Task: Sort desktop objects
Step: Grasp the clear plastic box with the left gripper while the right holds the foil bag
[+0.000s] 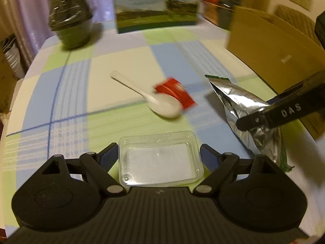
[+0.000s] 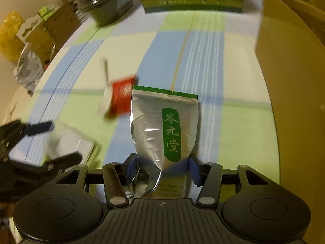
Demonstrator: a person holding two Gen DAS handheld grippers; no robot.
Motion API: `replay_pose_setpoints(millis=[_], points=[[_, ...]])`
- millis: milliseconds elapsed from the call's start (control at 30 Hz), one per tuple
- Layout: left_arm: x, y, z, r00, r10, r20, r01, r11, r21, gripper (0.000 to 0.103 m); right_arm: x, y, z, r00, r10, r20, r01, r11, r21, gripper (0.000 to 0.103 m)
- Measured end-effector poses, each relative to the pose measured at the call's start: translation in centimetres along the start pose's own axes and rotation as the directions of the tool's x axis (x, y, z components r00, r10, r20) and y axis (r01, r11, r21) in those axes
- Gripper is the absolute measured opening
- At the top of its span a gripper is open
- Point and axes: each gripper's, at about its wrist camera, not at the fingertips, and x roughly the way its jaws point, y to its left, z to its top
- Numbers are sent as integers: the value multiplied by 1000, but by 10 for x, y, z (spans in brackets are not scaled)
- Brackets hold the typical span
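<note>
Left claw (image 1: 159,158) is clamped on the clear tray (image 1: 160,158), right claw (image 2: 162,167) pinches the foil pouch (image 2: 164,126) low above the table; pouch looks floppy, could slip out

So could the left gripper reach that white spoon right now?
Probably not as it stands: the left gripper has a clear tray between its fingers, so it looks occupied. The path itself seems free, since only bare tablecloth lies ahead before the spoon.

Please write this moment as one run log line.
left hand-held gripper: around clear box | right hand-held gripper: holds foil pouch | spoon: on table
</note>
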Motion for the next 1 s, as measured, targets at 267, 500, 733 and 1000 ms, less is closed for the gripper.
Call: replay_pose_setpoints(millis=[267,500,733,1000], points=[[-37,-44,-39,998,-61,-25,63,995,78,84,-46,19,-87,999,-38,-36,33,990,-134,52],[-49,-53,-67,999,-43,-27,44,997,57,85,-55,16,-126,999,-27,-34,25,997,-78,76],[-46,-57,-71,999,3,-37,-1,999,39,86,-50,25,-138,997,-70,-22,67,991,-115,84],[-41,-62,-75,997,40,-65,-38,999,27,84,-47,23,-138,997,-68,-23,65,990,-122,84]])
